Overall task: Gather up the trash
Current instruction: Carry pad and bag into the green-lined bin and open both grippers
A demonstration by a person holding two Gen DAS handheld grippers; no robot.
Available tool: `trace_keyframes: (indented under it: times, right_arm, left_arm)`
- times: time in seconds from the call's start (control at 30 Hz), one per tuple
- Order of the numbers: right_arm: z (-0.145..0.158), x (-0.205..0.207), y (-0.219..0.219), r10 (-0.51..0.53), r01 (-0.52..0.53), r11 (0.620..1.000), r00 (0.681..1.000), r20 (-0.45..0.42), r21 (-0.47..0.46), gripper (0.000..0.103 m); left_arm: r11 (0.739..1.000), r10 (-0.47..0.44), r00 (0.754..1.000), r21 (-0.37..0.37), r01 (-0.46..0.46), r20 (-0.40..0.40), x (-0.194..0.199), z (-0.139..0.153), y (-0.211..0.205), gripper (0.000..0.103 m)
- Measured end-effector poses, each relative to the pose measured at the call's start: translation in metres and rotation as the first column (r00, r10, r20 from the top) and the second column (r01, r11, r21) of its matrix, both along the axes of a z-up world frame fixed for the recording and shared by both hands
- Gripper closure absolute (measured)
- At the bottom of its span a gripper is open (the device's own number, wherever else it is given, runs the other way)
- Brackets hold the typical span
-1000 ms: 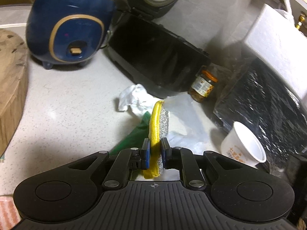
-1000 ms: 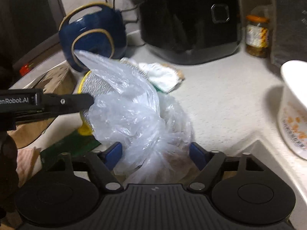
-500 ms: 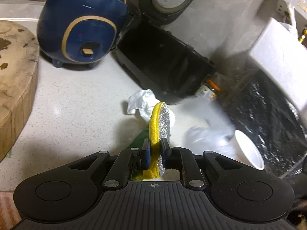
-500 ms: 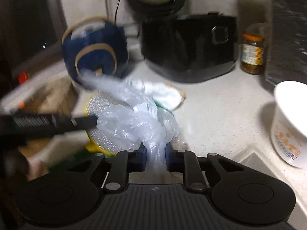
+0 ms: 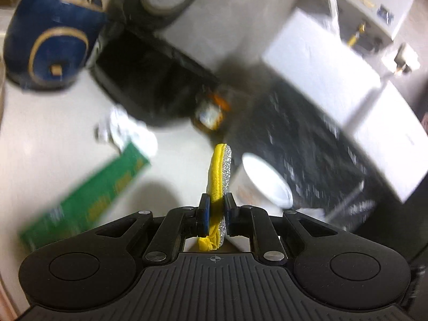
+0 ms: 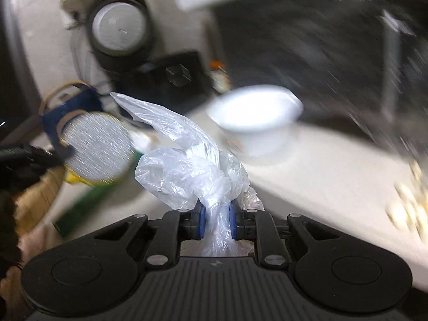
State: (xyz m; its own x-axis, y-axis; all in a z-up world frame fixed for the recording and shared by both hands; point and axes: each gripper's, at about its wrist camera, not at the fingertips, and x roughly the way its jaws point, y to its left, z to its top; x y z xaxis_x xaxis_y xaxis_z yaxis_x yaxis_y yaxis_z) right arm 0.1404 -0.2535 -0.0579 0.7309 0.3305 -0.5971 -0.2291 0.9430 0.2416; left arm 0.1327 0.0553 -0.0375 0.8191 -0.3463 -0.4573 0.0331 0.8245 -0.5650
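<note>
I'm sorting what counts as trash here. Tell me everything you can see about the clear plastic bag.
The clear plastic bag is thin, crinkled, see-through film, bunched into a loose wad with one pointed flap sticking up toward the left. The right gripper has just closed on its gathered neck; the blue pads pinch it from both sides, and a tail of film hangs below them. It looks lifted above the pale counter. Whether anything is inside cannot be told.

Left gripper [image 5: 216, 212], right gripper [image 6: 216, 219]: black ribbed body, round side discs, silver screws, blue-padded jaws.
</note>
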Motion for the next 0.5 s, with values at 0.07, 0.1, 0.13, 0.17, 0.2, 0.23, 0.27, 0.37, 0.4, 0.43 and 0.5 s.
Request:
trace_keyframes:
  times: [0.07,0.1,0.13,0.17,0.2,0.23,0.27,0.37,0.4,0.43,0.5]
  right_arm:
    - [-0.025,-0.011,-0.027,-0.032,0.032,0.999,0.998,-0.06,0.012,0.086]
    - [-0.037,-0.016,-0.038,-0.045,0.047,0.999,0.995,-0.093,0.016,0.086]
    - [-0.051,-0.022,-0.05,-0.054,0.057,0.998,0.991,-0.124,0.018,0.086]
    - [-0.065,-0.029,-0.058,-0.059,0.061,0.998,0.988,-0.146,0.015,0.086]
    - [-0.077,-0.035,-0.066,-0.062,0.065,0.998,0.984,-0.168,0.011,0.086]
    - [-0.091,-0.04,-0.074,-0.071,0.073,0.997,0.978,-0.198,0.005,0.086]
    - [-0.106,-0.045,-0.081,-0.077,0.08,0.997,0.97,-0.232,0.004,0.086]
    - [-0.147,-0.063,-0.096,-0.074,0.078,0.997,0.945,-0.319,0.002,0.086]
    - [-0.161,-0.067,-0.098,-0.072,0.075,0.997,0.937,-0.343,-0.004,0.086]
    - [-0.176,-0.07,-0.099,-0.073,0.073,0.997,0.927,-0.368,-0.012,0.086]
    - [-0.199,-0.075,-0.103,-0.077,0.074,0.997,0.911,-0.406,-0.022,0.086]
  left_arm:
    - [0.999,-0.046,0.996,-0.028,0.044,-0.077,-0.009,-0.017,-0.024,0.089]
    - [0.997,-0.074,0.99,-0.032,0.07,-0.122,-0.011,-0.031,-0.038,0.089]
    - [0.996,-0.088,0.982,-0.03,0.084,-0.17,-0.014,-0.047,-0.051,0.089]
    - [0.996,-0.09,0.972,-0.03,0.086,-0.216,-0.015,-0.066,-0.062,0.089]
    - [0.996,-0.093,0.959,-0.04,0.086,-0.269,-0.017,-0.088,-0.072,0.089]
    - [0.996,-0.091,0.944,-0.051,0.079,-0.318,-0.019,-0.11,-0.081,0.089]
    - [0.996,-0.083,0.925,-0.054,0.068,-0.372,-0.02,-0.137,-0.089,0.089]
    - [1.0,-0.026,0.86,-0.008,0.026,-0.51,-0.025,-0.227,-0.112,0.089]
    - [1.0,-0.005,0.83,-0.004,0.003,-0.558,-0.026,-0.262,-0.118,0.089]
    - [1.0,0.006,0.804,-0.004,-0.011,-0.595,-0.026,-0.288,-0.121,0.089]
    - [0.999,0.028,0.75,-0.011,-0.047,-0.661,-0.025,-0.342,-0.128,0.088]
